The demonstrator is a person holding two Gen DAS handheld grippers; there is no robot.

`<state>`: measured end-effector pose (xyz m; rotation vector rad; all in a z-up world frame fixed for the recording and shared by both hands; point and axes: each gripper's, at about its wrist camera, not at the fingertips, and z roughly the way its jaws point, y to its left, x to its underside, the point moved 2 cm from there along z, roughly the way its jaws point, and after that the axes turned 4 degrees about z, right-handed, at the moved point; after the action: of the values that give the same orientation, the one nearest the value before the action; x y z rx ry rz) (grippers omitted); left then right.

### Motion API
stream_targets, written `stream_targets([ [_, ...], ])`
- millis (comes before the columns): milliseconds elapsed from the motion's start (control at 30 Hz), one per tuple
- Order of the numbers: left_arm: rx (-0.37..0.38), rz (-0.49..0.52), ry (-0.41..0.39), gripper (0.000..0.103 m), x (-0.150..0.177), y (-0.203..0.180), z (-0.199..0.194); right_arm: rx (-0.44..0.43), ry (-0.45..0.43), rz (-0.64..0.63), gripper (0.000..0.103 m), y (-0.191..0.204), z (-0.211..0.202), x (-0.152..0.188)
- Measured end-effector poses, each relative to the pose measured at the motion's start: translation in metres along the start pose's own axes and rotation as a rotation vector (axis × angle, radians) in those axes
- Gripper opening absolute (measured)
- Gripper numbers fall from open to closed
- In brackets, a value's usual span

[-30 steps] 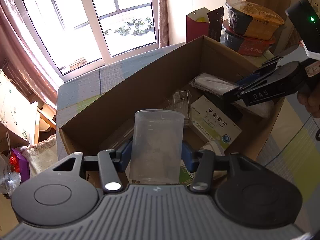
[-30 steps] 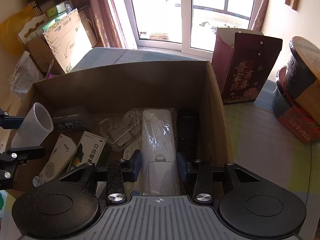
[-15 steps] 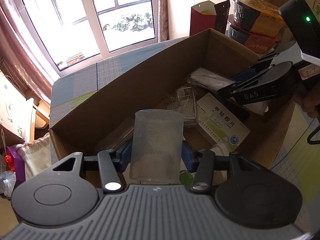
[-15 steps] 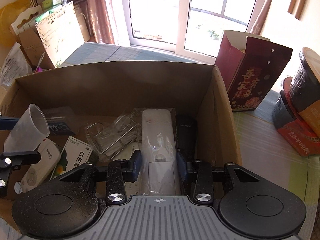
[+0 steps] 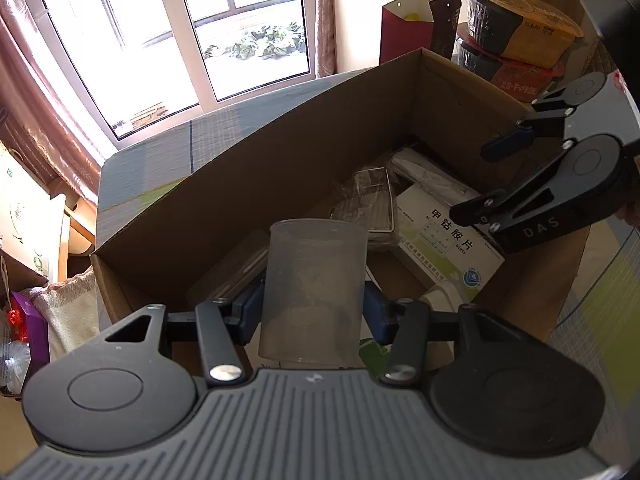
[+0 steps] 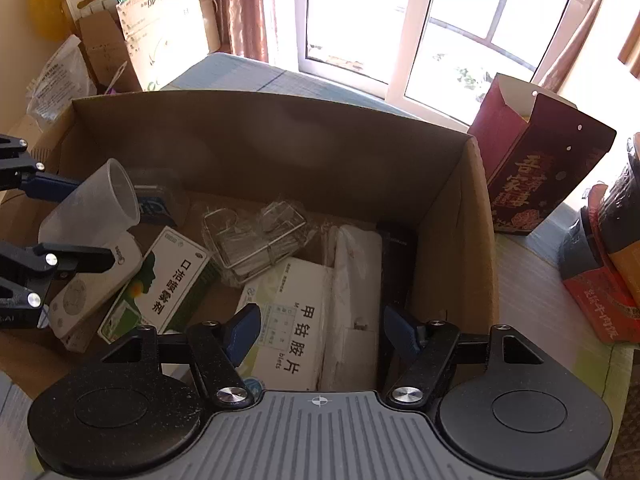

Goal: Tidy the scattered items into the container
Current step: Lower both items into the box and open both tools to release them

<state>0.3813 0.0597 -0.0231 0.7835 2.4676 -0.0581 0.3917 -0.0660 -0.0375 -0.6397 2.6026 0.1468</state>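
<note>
An open cardboard box (image 6: 280, 148) holds several items. Among them are a white plastic-wrapped remote (image 6: 356, 276), a white medicine box (image 6: 292, 304), a green box (image 6: 168, 280) and a wrapped wire rack (image 6: 256, 240). My right gripper (image 6: 320, 324) hangs open above the wrapped remote and medicine box, touching neither. My left gripper (image 5: 314, 312) is shut on a translucent plastic cup (image 5: 314, 292), held tilted over the box's left end. In the right wrist view that cup (image 6: 96, 208) hovers above a white round-buttoned device (image 6: 92, 284). From the left wrist view the right gripper (image 5: 476, 182) shows with its jaws apart.
A dark red carton (image 6: 536, 168) stands just right of the box, with stacked instant-noodle bowls (image 5: 516, 36) beyond it. Bags and cartons (image 6: 160, 36) pile up past the table's far left corner. A window lies behind the table.
My right gripper opened and let go of the wrapped remote, which now lies in the box. My left gripper carried the cup a little further over the box.
</note>
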Motion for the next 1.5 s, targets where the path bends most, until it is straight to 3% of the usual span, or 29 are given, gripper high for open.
stream_targets([
  [700,0.051,0.028,0.008,0.048,-0.017,-0.028,0.022,0.004,0.041,-0.058,0.075,-0.002,-0.003,0.01],
  [767,0.043,0.031,0.015,0.059,-0.017,-0.03,0.025,0.007,0.045,-0.071,0.098,-0.001,-0.003,0.011],
  [800,0.036,0.031,0.015,0.07,-0.017,-0.03,0.026,-0.001,0.035,-0.077,0.1,0.0,-0.004,0.012],
  [833,0.033,0.032,0.015,0.076,-0.017,-0.031,0.026,-0.019,0.03,-0.081,0.1,0.001,-0.006,0.013],
  [1000,0.019,0.022,0.024,0.082,-0.016,-0.029,0.026,-0.017,0.045,-0.089,0.1,0.001,-0.002,0.017],
  [1500,-0.019,-0.019,0.041,0.086,-0.006,-0.026,0.014,0.009,0.069,-0.073,0.1,0.005,0.0,0.021],
])
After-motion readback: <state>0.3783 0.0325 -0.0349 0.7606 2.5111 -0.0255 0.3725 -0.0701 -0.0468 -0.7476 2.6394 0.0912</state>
